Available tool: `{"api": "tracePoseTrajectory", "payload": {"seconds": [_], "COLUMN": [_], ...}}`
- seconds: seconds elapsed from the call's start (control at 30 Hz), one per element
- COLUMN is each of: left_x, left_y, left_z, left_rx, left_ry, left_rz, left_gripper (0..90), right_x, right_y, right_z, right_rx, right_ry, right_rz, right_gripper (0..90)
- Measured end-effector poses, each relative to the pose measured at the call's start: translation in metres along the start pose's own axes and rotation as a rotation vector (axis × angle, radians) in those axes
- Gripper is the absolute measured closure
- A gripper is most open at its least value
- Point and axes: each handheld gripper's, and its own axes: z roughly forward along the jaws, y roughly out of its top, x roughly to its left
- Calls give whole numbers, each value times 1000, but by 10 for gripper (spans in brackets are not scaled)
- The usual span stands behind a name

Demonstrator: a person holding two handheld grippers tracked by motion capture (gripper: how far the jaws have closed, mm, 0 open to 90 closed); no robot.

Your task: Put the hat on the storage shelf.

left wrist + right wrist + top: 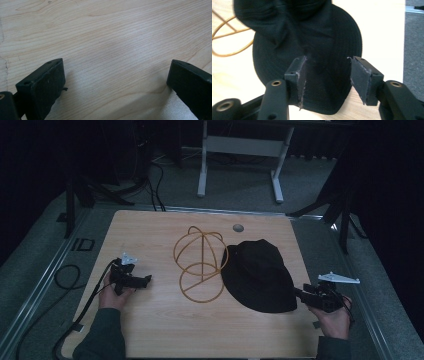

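The black hat lay on my pale wooden table amid a dark room; both the left gripper and the right gripper gaped open, empty.

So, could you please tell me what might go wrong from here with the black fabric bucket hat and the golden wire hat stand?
1. The right gripper has open jaws at the brim of the black fabric bucket hat; a shallow pinch on soft cloth could slip.
2. The golden wire hat stand looks light, and the hat lies against it; dragging the hat might tip or shift it.
3. The left gripper sits open away from the stand, so nothing steadies it.
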Motion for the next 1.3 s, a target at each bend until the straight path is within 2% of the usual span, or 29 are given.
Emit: {"api": "tracePoseTrajectory", "payload": {"seconds": [0.17,0.2,0.23,0.27,0.4,0.5,0.6,0.67,0.9,1.03,1.07,1.3], "left_x": [0,0,0,0,0,0,0,0,0,0,0,0], "left_y": [0,0,0,0,0,0,0,0,0,0,0,0], "left_z": [0,0,0,0,0,0,0,0,0,0,0,0], "left_rx": [0,0,0,0,0,0,0,2,2,2,2,2], "left_ry": [0,0,0,0,0,0,0,-1,-1,-1,-1,-1], "left_rz": [0,0,0,-1,0,0,0,0,0,0,0,0], "left_gripper": [20,20,20,20,20,20,19,20,20,20,20,20], "right_x": [5,7,7,10,14,17,25,28,34,36,37,37], "right_y": [6,8,8,11,16,19,25,28,39,46,49,57], "right_z": [0,0,0,-2,-4,-4,-6,-6,-4,-1,1,8], "right_rx": [20,30,30,30,37,60,115,126,169,196,211,254], "right_ry": [20,29,29,60,86,74,61,54,55,61,60,40], "right_rz": [-39,-61,-61,-80,-109,-136,-184,-192,-207,-239,-261,-302], "right_gripper": [454,492,492,546,589,606,612,588,588,576,575,538]}}
